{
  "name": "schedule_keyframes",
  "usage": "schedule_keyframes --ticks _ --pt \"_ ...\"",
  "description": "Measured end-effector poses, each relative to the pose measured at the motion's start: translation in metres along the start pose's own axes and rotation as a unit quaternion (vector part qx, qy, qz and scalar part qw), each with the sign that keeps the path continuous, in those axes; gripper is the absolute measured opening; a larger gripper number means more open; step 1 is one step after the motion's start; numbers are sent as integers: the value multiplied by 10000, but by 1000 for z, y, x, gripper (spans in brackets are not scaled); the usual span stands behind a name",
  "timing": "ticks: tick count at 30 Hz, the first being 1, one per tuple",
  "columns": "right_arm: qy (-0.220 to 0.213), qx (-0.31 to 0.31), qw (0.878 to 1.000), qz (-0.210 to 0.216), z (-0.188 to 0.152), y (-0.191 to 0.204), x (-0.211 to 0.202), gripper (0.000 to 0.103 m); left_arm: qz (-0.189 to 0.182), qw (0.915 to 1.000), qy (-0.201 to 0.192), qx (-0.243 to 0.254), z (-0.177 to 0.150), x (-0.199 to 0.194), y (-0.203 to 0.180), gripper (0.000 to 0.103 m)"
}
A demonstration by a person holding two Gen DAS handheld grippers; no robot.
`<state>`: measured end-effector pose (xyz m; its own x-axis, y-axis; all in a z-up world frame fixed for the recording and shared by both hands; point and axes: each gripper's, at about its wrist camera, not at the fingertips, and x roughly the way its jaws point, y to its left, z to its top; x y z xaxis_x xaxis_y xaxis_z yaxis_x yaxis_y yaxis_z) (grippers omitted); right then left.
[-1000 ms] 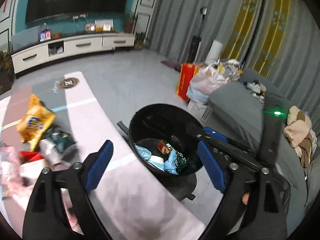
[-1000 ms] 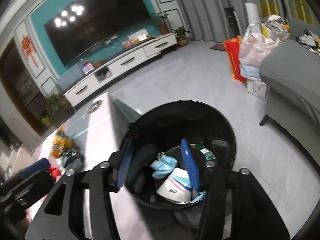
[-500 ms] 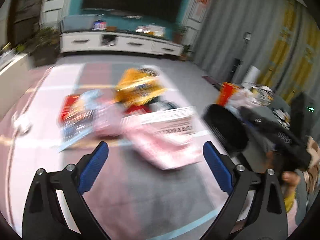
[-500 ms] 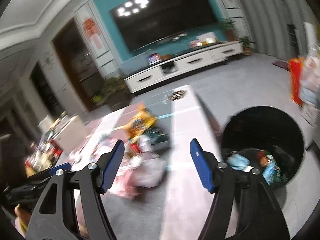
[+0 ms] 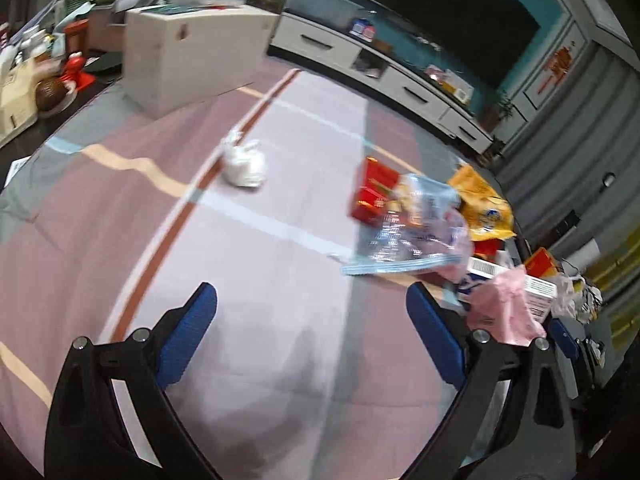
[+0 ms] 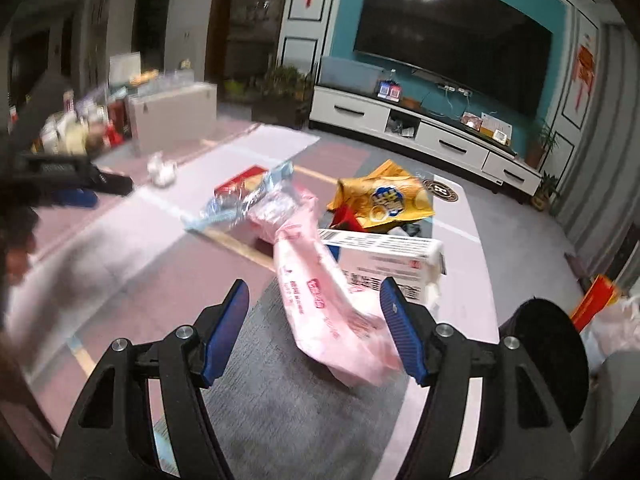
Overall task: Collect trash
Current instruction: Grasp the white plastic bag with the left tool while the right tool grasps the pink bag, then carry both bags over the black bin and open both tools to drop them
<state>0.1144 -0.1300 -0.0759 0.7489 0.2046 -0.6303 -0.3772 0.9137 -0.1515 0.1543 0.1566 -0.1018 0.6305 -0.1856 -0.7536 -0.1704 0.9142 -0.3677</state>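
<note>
Trash lies on a table with a striped pink cloth. My left gripper is open and empty above bare cloth; a crumpled white tissue lies ahead to the left, and a red box under a clear wrapper ahead to the right. My right gripper is open, with a pink plastic bag lying between its fingers. Behind the bag are a white barcode box and a yellow snack bag. The black trash bin stands at the right.
A beige box stands at the table's far left end, with cluttered bottles and jars beyond. A white TV cabinet and TV are across the room. The left gripper also shows in the right wrist view.
Both grippers swung away from over the trash bin to the table. The left now faces the tissue end; the right has come down over the pink bag.
</note>
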Motion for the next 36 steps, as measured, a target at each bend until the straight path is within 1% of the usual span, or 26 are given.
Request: schedule_keyframes --ticks 3,6,7,8,10,11,12,13,14,15,16,18,19,20,21,22,23,24,26,28,29,30,31,32,34,36 --pt "186 -249 9989 -353 2 10 17 67 46 10000 -21 -48 1 -4 9 95" --pt "375 -381 9972 -523 1 15 31 67 78 9999 -9 -109 0 -6 20 95" --pt "416 -483 9959 -646 -1 18 36 67 103 9998 5 -141 0 -5 24 95" --pt "457 -620 9939 -786 -2 22 40 65 109 9998 22 -163 1 -3 27 95" --pt "539 -851 9901 -974 -5 29 45 39 76 9997 43 -226 2 -2 33 95" --pt "588 -889 9891 -1020 -6 29 47 38 101 9996 17 -253 4 -1 35 95" --pt "590 -908 9888 -1031 -7 30 48 29 116 9996 -3 -271 6 1 35 95" --pt "607 -949 9889 -967 -7 31 47 22 125 9995 -38 -302 11 3 36 95" --pt "601 -931 9897 -908 -7 31 46 20 139 9993 -106 -343 18 6 35 95" --pt "548 -804 9928 -703 -5 29 41 16 112 9992 -142 -362 23 8 34 95" --pt "505 -642 9955 -475 -3 27 38 15 64 9990 -182 -399 31 12 33 95" --pt "252 -119 9995 128 6 17 23 14 30 9986 -267 -454 44 20 31 95" --pt "50 299 9977 609 11 7 12 14 30 9985 -298 -448 52 27 29 95" --pt "-197 607 9924 1057 14 -3 1 14 79 9985 -279 -455 59 36 29 94" --pt "-425 817 9857 1409 16 -10 -8 15 102 9985 -249 -484 62 42 29 88" --pt "-539 920 9821 1555 17 -15 -12 15 97 9984 -189 -531 68 53 30 81" --pt "-649 1033 9784 1668 18 -20 -16 15 131 9980 -134 -607 73 64 33 78" --pt "-683 1130 9763 1713 18 -25 -17 15 207 9975 -124 -667 76 71 35 72" --pt "-652 1228 9764 1655 18 -31 -15 15 379 9960 -110 -801 82 86 42 68" --pt "-585 1287 9765 1624 16 -36 -12 15 471 9953 -109 -844 85 94 47 54" --pt "-579 1286 9770 1597 17 -37 -12 15 563 9949 -173 -820 87 96 47 49" --pt "-577 1293 9774 1572 16 -38 -13 15 578 9946 -147 -847 89 97 49 33" --pt "-571 1322 9769 1580 15 -40 -14 15 571 9941 -146 -912 90 98 52 28" --pt "-572 1351 9765 1579 14 -42 -15 15 556 9939 -197 -934 90 97 53 26" --pt "-577 1419 9763 1532 13 -46 -17 15 668 9945 -223 -777 89 95 48 21" --pt "-599 1498 9748 1543 12 -50 -18 15 721 9954 -220 -586 85 89 39 21"
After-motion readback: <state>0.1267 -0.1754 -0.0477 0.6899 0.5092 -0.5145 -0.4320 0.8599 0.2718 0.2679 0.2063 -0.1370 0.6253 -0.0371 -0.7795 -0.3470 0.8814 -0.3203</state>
